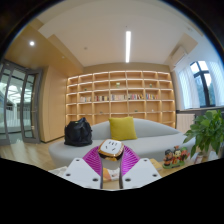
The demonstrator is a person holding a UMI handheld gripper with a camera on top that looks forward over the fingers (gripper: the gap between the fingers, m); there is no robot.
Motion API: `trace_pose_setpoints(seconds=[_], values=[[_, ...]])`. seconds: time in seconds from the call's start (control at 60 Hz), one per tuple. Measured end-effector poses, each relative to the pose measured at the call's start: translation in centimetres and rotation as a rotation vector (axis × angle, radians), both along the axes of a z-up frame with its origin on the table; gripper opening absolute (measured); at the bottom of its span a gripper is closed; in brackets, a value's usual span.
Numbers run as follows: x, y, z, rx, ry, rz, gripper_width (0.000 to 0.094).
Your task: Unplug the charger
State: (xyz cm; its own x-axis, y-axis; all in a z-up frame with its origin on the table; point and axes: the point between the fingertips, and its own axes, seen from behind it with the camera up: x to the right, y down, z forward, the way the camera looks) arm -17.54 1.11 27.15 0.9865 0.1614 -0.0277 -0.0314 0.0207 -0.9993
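My gripper (111, 160) holds a small white charger block (111, 147) with an orange edge between its two magenta pads (95, 160). Both fingers press on its sides, and it is lifted in the air, tilted, with its flat face turned up. No socket or cable shows in this view. The white finger bodies (80, 173) spread out below the pads.
A white sofa (150, 137) with a yellow cushion (123, 128) and a black bag (78, 132) stands beyond the fingers. A wooden bookshelf (120, 97) fills the back wall. A green plant (208, 130) is at the right, glass doors (15, 100) at the left.
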Motion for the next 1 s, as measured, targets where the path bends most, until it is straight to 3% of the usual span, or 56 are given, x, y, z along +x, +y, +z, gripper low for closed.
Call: trace_pose_setpoints(seconds=[0.067, 0.15, 0.35, 0.467, 0.6, 0.733, 0.9, 1.0], values=[[1.9, 0.0, 3.2, 0.033, 0.016, 0.007, 0.0204], [4.7, 0.8, 2.3, 0.009, -0.018, -0.033, 0.0203], [12.3, 1.4, -14.7, -0.355, -0.011, -0.126, 0.0261], [13.8, 0.9, -21.5, -0.487, -0.02, -0.134, 0.0339], [15.2, 0.9, -24.1, -0.522, -0.011, -0.16, 0.0412], [17.1, 0.7, -23.7, -0.513, -0.017, -0.193, 0.0507], [19.4, -1.4, -22.8, -0.529, -0.037, -0.227, 0.0762], [20.2, -4.0, -21.5, -0.522, -0.071, -0.23, 0.084]])
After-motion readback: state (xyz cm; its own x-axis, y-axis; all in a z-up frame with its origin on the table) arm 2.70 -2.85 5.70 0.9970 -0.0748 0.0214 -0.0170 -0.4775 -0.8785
